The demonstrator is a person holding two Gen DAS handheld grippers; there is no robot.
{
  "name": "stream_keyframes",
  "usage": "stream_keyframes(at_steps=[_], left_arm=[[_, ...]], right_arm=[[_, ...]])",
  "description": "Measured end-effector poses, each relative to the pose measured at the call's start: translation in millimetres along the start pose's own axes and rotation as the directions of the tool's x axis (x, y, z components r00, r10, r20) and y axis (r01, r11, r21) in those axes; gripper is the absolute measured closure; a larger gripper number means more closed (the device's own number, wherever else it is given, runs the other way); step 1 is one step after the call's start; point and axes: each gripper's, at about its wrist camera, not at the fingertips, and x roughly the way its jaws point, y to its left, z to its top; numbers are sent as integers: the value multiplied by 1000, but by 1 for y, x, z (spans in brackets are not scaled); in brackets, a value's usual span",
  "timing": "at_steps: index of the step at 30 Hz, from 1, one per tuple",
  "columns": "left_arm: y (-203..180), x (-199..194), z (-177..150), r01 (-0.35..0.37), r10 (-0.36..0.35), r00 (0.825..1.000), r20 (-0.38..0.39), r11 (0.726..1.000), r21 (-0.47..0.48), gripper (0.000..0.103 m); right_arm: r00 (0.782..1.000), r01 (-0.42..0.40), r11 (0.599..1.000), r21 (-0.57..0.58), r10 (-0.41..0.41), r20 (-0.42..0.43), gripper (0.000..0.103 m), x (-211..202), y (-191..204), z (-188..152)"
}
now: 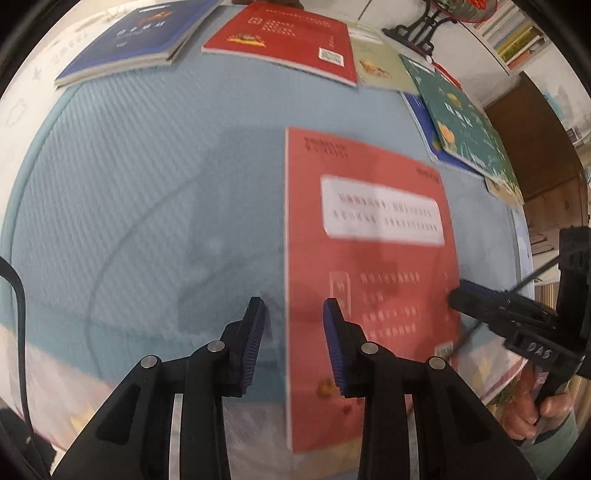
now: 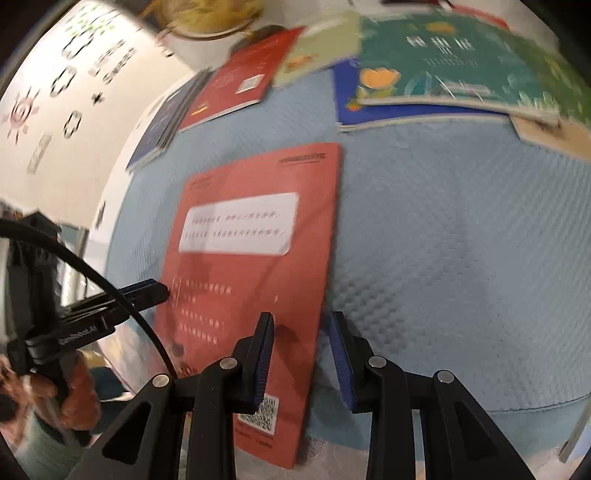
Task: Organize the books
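Note:
A red book [image 1: 369, 266] with a white label lies flat on the light blue mat [image 1: 147, 184], back cover up; it also shows in the right wrist view [image 2: 251, 266]. My left gripper [image 1: 294, 317] is open, straddling the book's left edge. My right gripper [image 2: 301, 328] is open, straddling the book's right edge, and shows in the left wrist view [image 1: 458, 295] at the book's right side. The left gripper shows in the right wrist view [image 2: 162, 291] at the book's left side. Neither holds anything.
At the mat's far edge lie a dark blue book [image 1: 129, 40], a second red book [image 1: 288, 40], a pale green book [image 1: 376, 62] and a green book [image 1: 469, 122] stacked on a blue one [image 2: 354, 107]. A black stand [image 1: 417, 29] stands behind.

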Motion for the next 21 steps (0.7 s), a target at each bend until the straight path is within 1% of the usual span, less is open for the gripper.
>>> stream_keyframes(at_steps=[2,3,4,6,7,8,10,12,13,14,15,16,19,20,21], left_arm=[[-8,3,-4,8,-8,1000,7,1000,-3,73],[-10,3,-5,-14,14,1000,17,1000,-6,73],[-12,4,-5,-27,27,999,22,1000,-5,73],[-12,3,-4,-33,34,999,32,999,-16,73],[-10,3,-5,-22,23,999,38,999,-29,73],[-8,3,-4,-11,12,999,41,999,-38,73],[-2,1,-5,19,-16,999,46,998,-56,73],[3,0,-5,54,-51,998,44,996,-74,73],[6,0,-4,74,-70,997,42,994,-85,74],[9,1,-4,93,-89,995,40,991,-95,74],[14,1,-3,122,-119,992,37,987,-107,74],[17,1,-2,146,-143,989,35,982,-119,74],[28,1,-1,215,-213,977,33,964,-154,73],[30,2,-1,232,-230,973,32,960,-158,73],[32,1,0,248,-246,969,32,955,-160,73]], right_arm=[[998,54,996,-72,-53,18,68,3,14,-4],[997,70,993,-94,-68,23,64,5,18,-5],[996,87,989,-118,-85,27,62,6,22,-5],[996,91,988,-125,-89,25,61,7,22,-4],[997,77,990,-118,-75,20,61,7,20,-3],[999,43,995,-93,-42,12,61,5,14,-1],[998,-58,998,-20,58,7,61,-2,0,3],[986,-167,985,43,166,25,61,-13,-13,5],[963,-267,960,89,264,46,61,-22,-21,7],[943,-332,936,113,327,62,61,-28,-25,9],[905,-425,895,137,417,84,61,-35,-28,11],[867,-498,854,152,487,103,61,-40,-29,13],[781,-625,760,180,611,132,61,-42,-21,18],[747,-664,721,200,649,141,61,-38,-16,21],[729,-684,698,214,669,146,61,-35,-11,23]])
